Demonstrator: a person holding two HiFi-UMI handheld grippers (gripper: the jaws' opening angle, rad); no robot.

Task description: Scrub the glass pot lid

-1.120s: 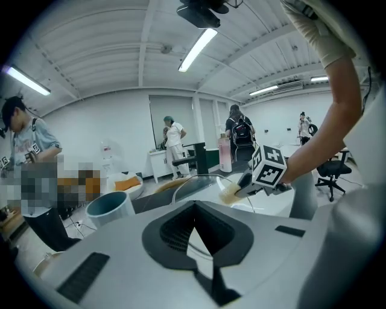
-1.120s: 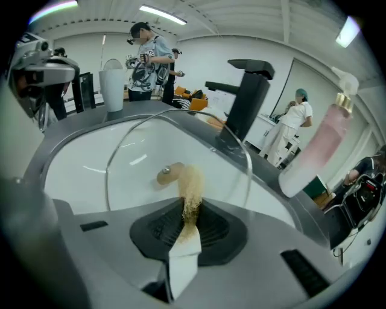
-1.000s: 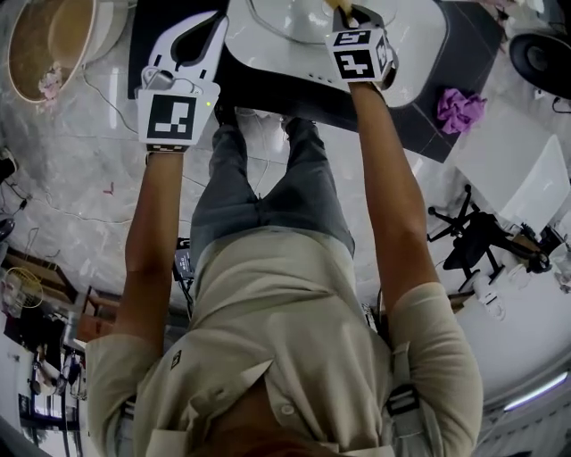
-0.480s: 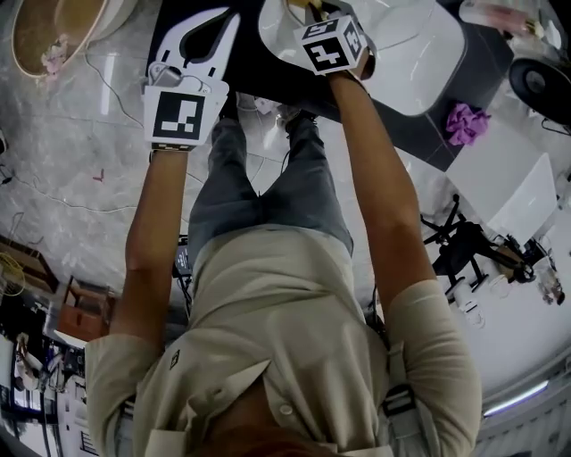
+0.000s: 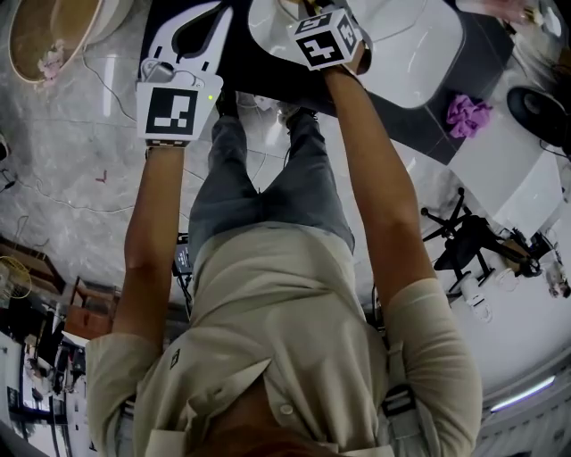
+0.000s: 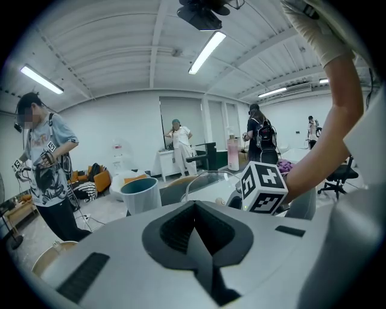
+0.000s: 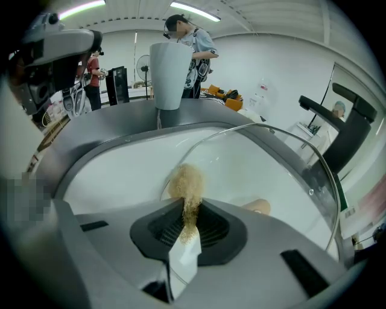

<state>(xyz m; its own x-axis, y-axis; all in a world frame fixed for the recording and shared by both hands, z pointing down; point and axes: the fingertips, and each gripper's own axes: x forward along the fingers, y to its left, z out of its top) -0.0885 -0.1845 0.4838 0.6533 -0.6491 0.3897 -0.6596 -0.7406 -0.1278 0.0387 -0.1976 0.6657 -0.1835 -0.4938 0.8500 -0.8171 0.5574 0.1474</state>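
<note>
Change: Against a second ago, the right gripper's marker cube [image 5: 326, 37] sits further left and higher in the head view, over the white basin [image 5: 428, 62]. The left gripper [image 5: 203, 27] keeps much the same spot at upper left, above the dark counter [image 5: 259, 85].
Right gripper: The right gripper [image 7: 187, 223] has its jaws clamped on a tan, fibrous scrub pad [image 7: 188, 190], which sticks out ahead of them at the frame's centre.
Left gripper: Jaws together, nothing between them; it hangs beside the basin, apart from the lid.
Lid, place: The glass pot lid [image 7: 283, 175] stands tilted inside the basin, filling the centre and right of the right gripper view; the pad's tip lies against the glass.
Lid, look: Clear and domed, edged by a thin metal rim that arcs from upper centre to lower right. A tan knob [image 7: 256, 207] shows just right of the pad.
Also seen: A purple cloth [image 5: 468, 114] lies on the counter at right.
</note>
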